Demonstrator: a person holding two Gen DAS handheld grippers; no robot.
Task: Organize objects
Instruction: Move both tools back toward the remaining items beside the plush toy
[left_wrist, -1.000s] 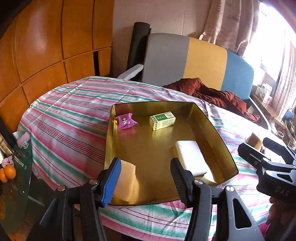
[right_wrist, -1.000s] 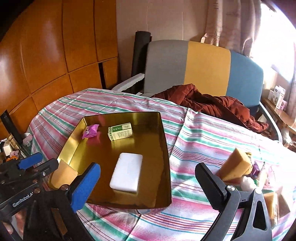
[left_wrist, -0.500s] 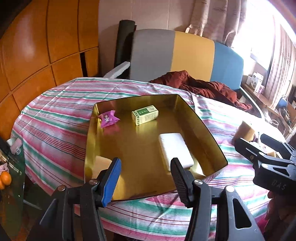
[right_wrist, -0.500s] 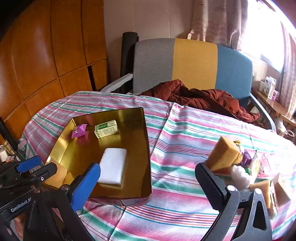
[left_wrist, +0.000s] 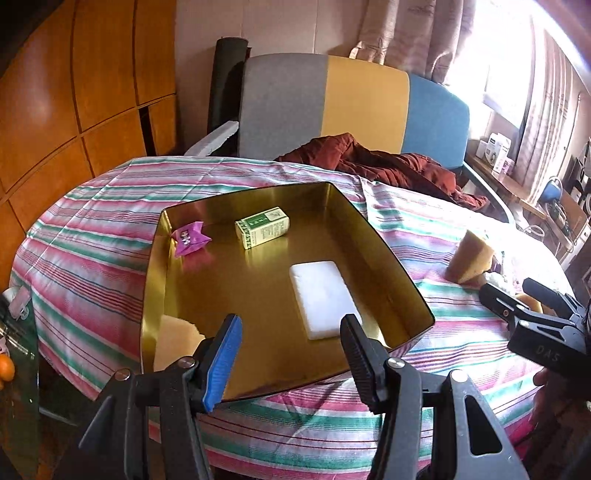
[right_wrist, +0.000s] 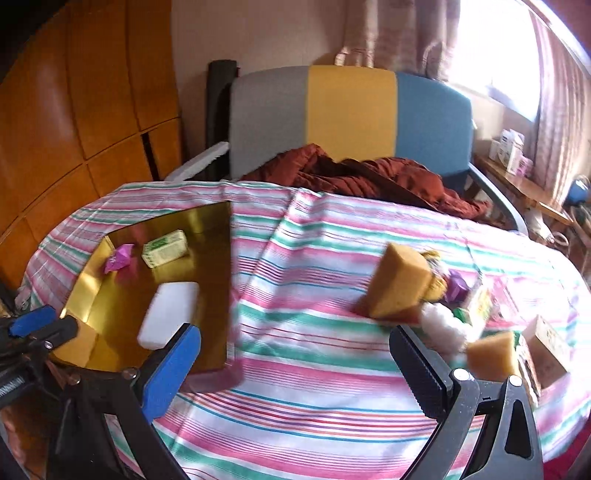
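Observation:
A gold tray (left_wrist: 391, 258) sits on the striped tablecloth and holds a white block (left_wrist: 321, 297), a green-white box (left_wrist: 263, 227), a purple wrapped sweet (left_wrist: 189, 238) and a yellow sponge (left_wrist: 173, 339) in its near left corner. My left gripper (left_wrist: 290, 354) is open and empty over the tray's near edge. My right gripper (right_wrist: 295, 373) is open and empty over the cloth, right of the tray (right_wrist: 218, 266). A large yellow sponge wedge (right_wrist: 400, 286) stands ahead of it, beside a pile of small items (right_wrist: 461, 302) and a smaller sponge (right_wrist: 493, 354).
A grey, yellow and blue sofa (left_wrist: 354, 107) with a rust-red blanket (left_wrist: 388, 166) stands behind the table. Wooden wall panels (left_wrist: 74, 92) are at the left. A glass side table (left_wrist: 14, 354) with oranges is at the lower left. A cardboard box (right_wrist: 550, 347) lies at the right.
Both grippers have swung to the right. The tray has slid left in both views, and the sponge pile now sits closer to the right gripper. Both stay open.

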